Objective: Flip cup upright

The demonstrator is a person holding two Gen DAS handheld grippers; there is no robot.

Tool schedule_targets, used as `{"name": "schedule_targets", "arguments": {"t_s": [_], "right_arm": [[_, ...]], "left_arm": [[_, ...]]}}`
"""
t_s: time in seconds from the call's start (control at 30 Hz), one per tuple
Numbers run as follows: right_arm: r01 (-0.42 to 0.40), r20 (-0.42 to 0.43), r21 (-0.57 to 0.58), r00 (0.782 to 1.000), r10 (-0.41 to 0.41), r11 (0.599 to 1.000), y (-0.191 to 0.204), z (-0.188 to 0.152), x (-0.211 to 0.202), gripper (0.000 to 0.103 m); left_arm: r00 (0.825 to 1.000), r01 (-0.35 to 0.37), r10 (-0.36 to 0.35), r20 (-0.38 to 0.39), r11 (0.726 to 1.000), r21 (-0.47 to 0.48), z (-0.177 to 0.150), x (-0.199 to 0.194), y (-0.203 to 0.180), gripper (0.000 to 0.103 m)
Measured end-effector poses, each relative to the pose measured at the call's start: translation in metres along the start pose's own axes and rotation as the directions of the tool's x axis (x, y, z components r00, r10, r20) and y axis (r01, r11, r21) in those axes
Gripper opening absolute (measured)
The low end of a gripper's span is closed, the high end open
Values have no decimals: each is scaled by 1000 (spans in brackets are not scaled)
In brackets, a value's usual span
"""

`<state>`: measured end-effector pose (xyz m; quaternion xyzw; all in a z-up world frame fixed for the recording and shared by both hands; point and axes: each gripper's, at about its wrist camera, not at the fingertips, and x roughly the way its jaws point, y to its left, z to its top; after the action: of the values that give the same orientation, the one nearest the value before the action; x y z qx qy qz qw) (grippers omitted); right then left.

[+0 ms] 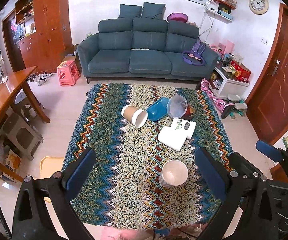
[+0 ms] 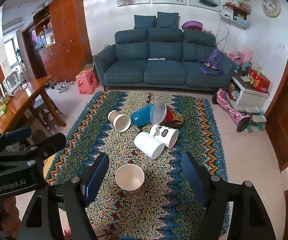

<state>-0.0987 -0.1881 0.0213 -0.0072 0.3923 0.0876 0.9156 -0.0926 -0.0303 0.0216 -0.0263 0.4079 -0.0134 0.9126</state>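
Observation:
A paper cup [image 1: 174, 173] [image 2: 129, 177] stands upright on the zigzag cloth near the front. Further back lie several cups on their sides: a brown paper cup [image 1: 133, 115] [image 2: 119, 121], a blue cup [image 1: 157, 108] [image 2: 140, 115], a red cup with a clear lid [image 1: 181, 108] [image 2: 167, 115], a plain white cup [image 1: 172, 136] [image 2: 149, 145] and a white printed cup [image 1: 185, 127] [image 2: 165, 135]. My left gripper [image 1: 146, 172] is open and empty, with the upright cup between its fingers, nearer the right one. My right gripper [image 2: 145, 177] is open and empty around the same cup.
The cloth-covered table [image 1: 123, 180] ends just in front of the grippers. A wooden table [image 1: 5, 92] with stools under it stands at the left. A teal sofa [image 1: 144, 54] and a pink stool [image 1: 67, 73] are behind. A white side table [image 1: 230, 80] is at the right.

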Motion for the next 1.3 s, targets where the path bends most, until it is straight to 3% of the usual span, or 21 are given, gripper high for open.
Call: {"name": "schedule_targets", "arguments": {"t_s": [1.3], "right_arm": [[19,-4,11,1000,-19,1000,-3,2,1,76]], "left_arm": [[1000,-18,18,4,1000,-10,1,0,-1,100]]}}
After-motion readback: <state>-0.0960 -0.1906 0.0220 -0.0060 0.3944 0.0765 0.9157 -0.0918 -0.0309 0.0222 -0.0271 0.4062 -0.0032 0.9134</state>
